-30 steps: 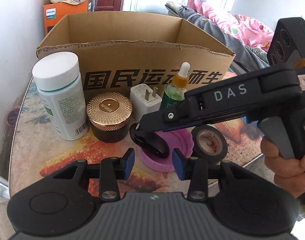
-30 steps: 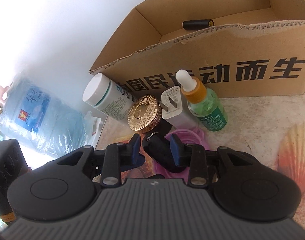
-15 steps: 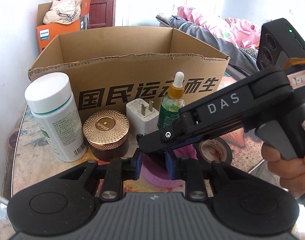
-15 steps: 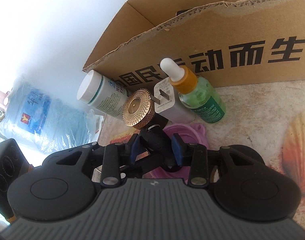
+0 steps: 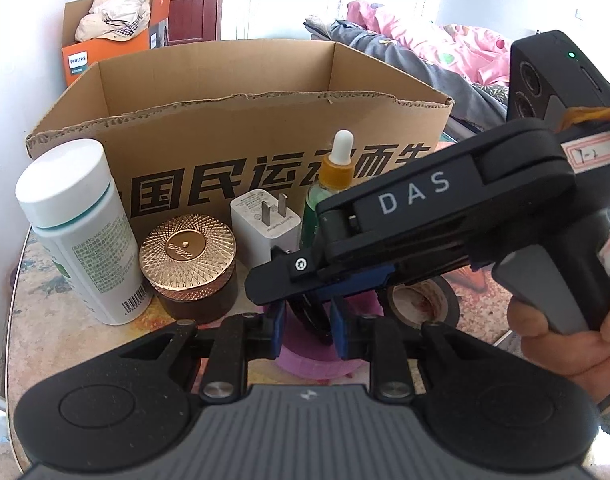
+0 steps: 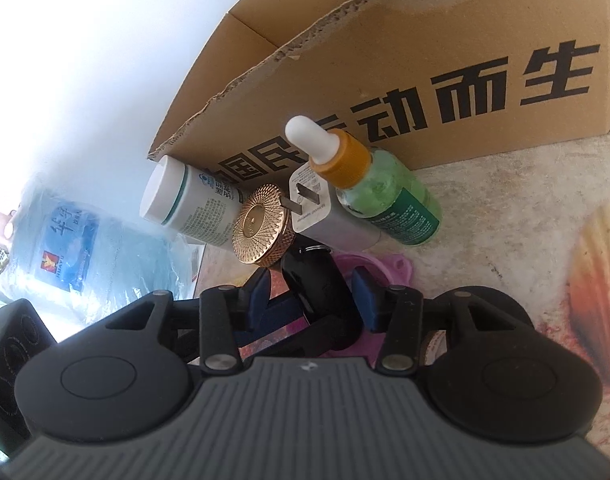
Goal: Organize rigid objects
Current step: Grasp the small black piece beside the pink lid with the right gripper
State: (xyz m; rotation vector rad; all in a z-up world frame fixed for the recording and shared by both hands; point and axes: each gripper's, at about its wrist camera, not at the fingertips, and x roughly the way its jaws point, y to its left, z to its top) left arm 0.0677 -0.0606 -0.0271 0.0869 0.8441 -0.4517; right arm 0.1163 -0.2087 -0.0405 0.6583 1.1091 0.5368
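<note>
A black car key fob [image 6: 319, 280] sits between both grippers over a pink lid [image 5: 305, 354]. My left gripper [image 5: 305, 322] has its blue pads closed against the fob [image 5: 311, 316]. My right gripper [image 6: 311, 294] stands around the same fob with gaps on both sides, its body crossing the left wrist view [image 5: 405, 220]. Behind stand a white pill bottle [image 5: 75, 224], a gold-lidded jar [image 5: 189, 256], a white charger plug [image 5: 265, 228] and a green dropper bottle [image 6: 369, 188], in front of an open cardboard box [image 5: 241, 120].
A black tape roll [image 5: 423, 304] lies to the right of the pink lid. A blue water jug [image 6: 77, 240] stands beside the table on the left. An orange Philips box [image 5: 105, 52] and a bed [image 5: 425, 52] are in the background. The table edge [image 5: 15, 300] curves on the left.
My left gripper has closed from wide open onto the key fob. My right gripper, which held the fob, has spread its fingers. Both views sank lower toward the table.
</note>
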